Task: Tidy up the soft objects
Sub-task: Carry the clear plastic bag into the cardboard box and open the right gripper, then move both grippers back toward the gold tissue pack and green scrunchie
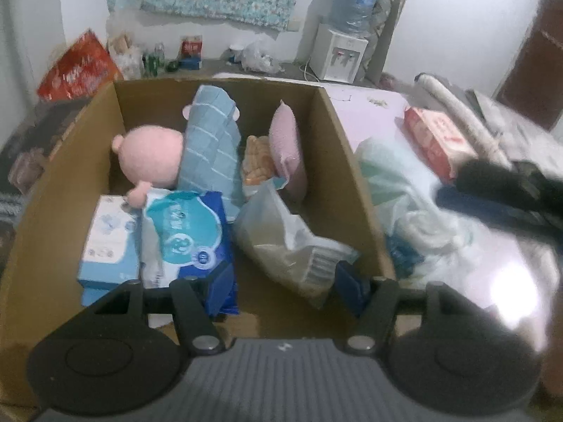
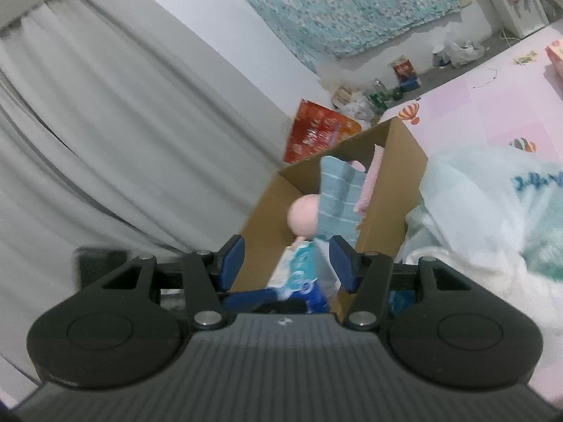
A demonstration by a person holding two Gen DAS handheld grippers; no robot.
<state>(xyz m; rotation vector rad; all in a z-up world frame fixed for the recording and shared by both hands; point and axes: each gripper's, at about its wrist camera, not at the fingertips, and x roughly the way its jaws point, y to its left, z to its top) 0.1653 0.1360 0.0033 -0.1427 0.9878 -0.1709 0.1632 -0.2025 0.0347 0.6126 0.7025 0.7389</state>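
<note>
The left gripper (image 1: 283, 277) hangs nearest, over the near end of the open brown cardboard box (image 1: 337, 147), its blue-padded fingers (image 1: 221, 281) apart. A crumpled translucent plastic bag of pale soft stuff (image 1: 281, 246) lies between them, its lower corner close to the right pad; I cannot tell whether either pad touches it. It looks light, limp and slippery, so a pinch on a bunched fold should hold better than on the smooth face. Left of it sit a blue-and-white soft tissue pack (image 1: 186, 235) and a pale blue carton (image 1: 109, 242); beyond them are a pink plush doll (image 1: 151, 158), a blue striped cushion (image 1: 211, 147) and a pink pillow (image 1: 285, 144).

The right gripper (image 2: 286, 263) has its fingers apart and empty, with the box ahead.
</note>
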